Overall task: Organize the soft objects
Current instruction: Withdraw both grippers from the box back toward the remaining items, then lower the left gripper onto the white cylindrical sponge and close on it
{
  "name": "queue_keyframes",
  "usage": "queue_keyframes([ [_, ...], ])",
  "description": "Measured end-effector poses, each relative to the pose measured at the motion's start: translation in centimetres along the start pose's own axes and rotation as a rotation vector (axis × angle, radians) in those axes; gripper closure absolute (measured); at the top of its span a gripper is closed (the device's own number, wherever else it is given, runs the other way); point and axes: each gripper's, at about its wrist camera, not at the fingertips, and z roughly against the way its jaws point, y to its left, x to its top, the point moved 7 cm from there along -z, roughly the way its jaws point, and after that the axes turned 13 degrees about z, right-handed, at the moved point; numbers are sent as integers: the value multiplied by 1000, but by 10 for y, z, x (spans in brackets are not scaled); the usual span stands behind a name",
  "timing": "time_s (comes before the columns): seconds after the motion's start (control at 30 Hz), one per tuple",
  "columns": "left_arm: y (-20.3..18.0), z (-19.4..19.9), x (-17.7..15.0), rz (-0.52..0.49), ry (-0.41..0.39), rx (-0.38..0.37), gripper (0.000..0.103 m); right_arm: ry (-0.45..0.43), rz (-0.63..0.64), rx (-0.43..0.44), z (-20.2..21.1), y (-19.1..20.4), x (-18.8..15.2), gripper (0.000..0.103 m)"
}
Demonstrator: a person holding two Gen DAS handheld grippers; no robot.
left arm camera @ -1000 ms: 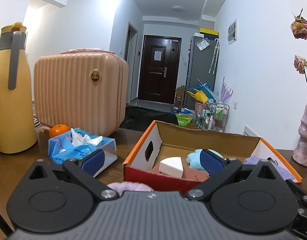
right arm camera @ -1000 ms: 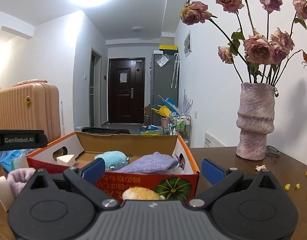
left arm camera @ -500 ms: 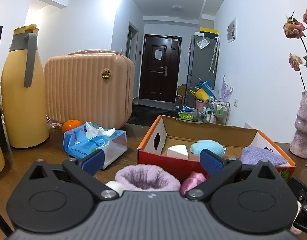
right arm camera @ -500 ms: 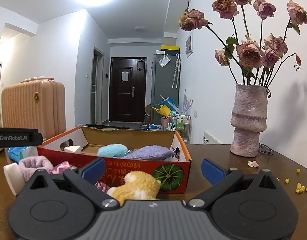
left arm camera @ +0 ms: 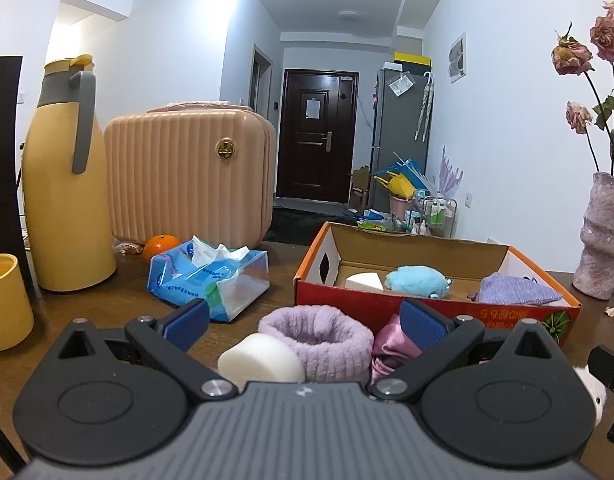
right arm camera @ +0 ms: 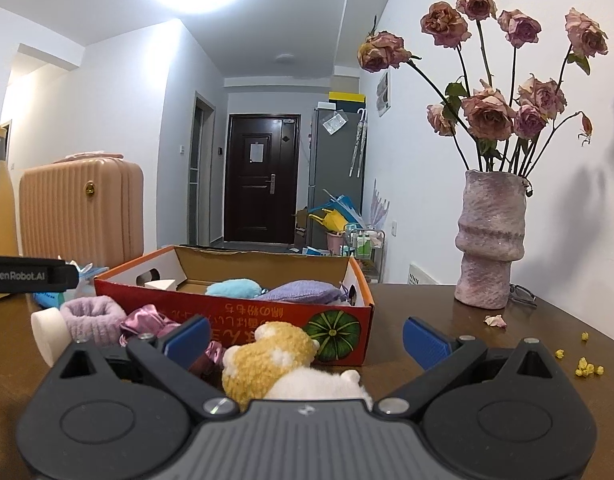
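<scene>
Since both grippers have drawn back and dropped lower over the last second, the loose soft things in front of the box have come into view, where before mostly the box interior showed. On the far left of the desk (left arm camera: pixel 119 292) stand the yellow jug (left arm camera: pixel 65 184), the suitcase (left arm camera: pixel 187 172) and the tissue pack (left arm camera: pixel 207 276), none of them part of the sorting. The left gripper (left arm camera: pixel 303 320) hangs low with its jaws apart and holding nothing; between them lie a white sponge (left arm camera: pixel 261 362), a purple fuzzy cuff (left arm camera: pixel 315 338) and a pink satin scrunchie (left arm camera: pixel 391 346), all on the desk just short of the box (left arm camera: pixel 427 312). Inside the box sit 3 things already put away: a white wedge sponge (left arm camera: pixel 363 281), a blue plush (left arm camera: pixel 417 282) and a purple cloth (left arm camera: pixel 515 290). The right gripper (right arm camera: pixel 305 336) also has its jaws apart and empty, with a yellow plush toy (right arm camera: pixel 267 360) and something white and fluffy (right arm camera: pixel 319 386) right beneath it. Further right stands the vase (right arm camera: pixel 491 240) of dried roses, with fallen petals scattered on the desk.

The retreat looks like lining up for the next pickups: roughly 5 pieces remain outside. The cuff and scrunchie touch each other, so a grasp on one may drag the other.
</scene>
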Motion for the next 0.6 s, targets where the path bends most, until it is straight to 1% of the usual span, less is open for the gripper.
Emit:
queue_keyframes([
  [0.6,18,29,-6,-19,6,-16,0,4,-1,4,25,-5,-7,0],
])
